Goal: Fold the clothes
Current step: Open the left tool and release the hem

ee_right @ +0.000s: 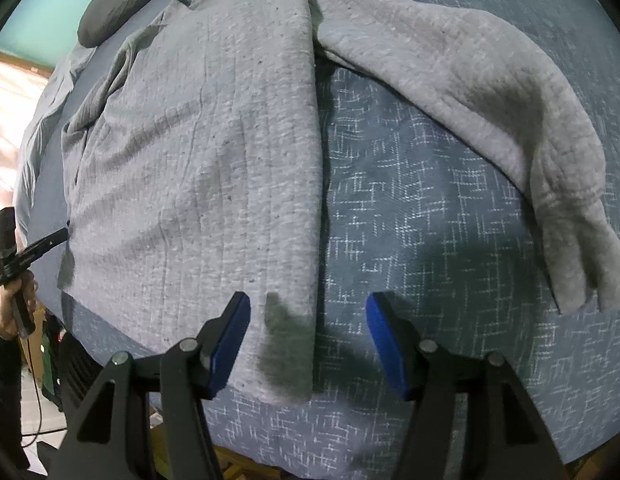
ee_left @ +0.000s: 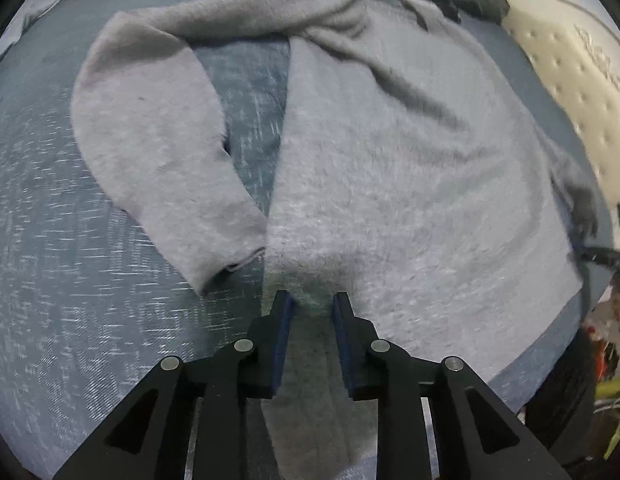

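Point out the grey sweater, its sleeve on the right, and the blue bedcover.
grey sweater (ee_right: 198, 152): right wrist view, middle of the body panel.
sleeve (ee_right: 490, 92): right wrist view, mid-length of the bent sleeve.
blue bedcover (ee_right: 422, 208): right wrist view, bare patch between body and sleeve.

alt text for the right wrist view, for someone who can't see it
A grey knitted sweater lies flat on a blue cross-hatched bedspread, one sleeve flung out to the right. The right gripper hangs open over its bottom hem corner.
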### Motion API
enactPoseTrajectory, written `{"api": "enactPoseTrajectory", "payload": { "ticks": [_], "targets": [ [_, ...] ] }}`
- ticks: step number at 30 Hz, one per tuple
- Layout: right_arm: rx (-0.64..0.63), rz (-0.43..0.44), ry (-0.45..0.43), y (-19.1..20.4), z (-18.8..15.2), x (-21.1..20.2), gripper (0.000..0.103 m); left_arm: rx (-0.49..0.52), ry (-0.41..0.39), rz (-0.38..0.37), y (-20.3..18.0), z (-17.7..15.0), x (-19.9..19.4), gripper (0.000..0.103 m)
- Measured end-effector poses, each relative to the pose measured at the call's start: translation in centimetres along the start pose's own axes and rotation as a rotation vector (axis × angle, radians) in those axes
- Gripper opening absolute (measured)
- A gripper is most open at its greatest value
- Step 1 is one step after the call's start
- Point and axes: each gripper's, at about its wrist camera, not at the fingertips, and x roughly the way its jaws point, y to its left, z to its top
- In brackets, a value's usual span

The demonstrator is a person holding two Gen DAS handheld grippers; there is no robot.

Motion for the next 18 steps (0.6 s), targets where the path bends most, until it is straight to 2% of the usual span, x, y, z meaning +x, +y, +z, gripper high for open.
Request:
{"api": "enactPoseTrajectory", "payload": {
  "ticks": [1,2,4,7,8,14,18],
  "targets": [
    [-0.003,-0.001,-0.001,0.1,0.0,0.1,0.062,0.003,0.002,-0.002,0.0,-0.1,0.3,0.011],
    [-0.006,-0.001,-0.001,0.2,0.0,0.1,0.062,0.004,0.002,-0.006,0.1,-0.1,0.4,0.007],
    [-0.023,-0.004,0.001,0.4,0.0,0.3,0.061,0.001,-0.003,-0.016,0.3,-0.2,0.5,0.006],
    [-0.061,-0.016,0.006,0.8,0.0,0.5,0.049,-0.011,-0.026,-0.021,0.8,-0.4,0.0,0.005],
    [-0.072,-0.020,0.008,0.9,0.0,0.6,0.048,-0.009,-0.034,-0.020,0.9,-0.4,-0.3,0.005],
    [-0.081,-0.021,0.016,0.8,-0.1,0.6,0.048,-0.056,-0.068,-0.017,2.2,-1.0,-1.8,0.004],
    [-0.082,-0.022,0.007,0.3,0.0,-0.2,0.048,-0.085,-0.060,-0.042,2.9,-1.4,-1.6,0.004]
  ]
}}
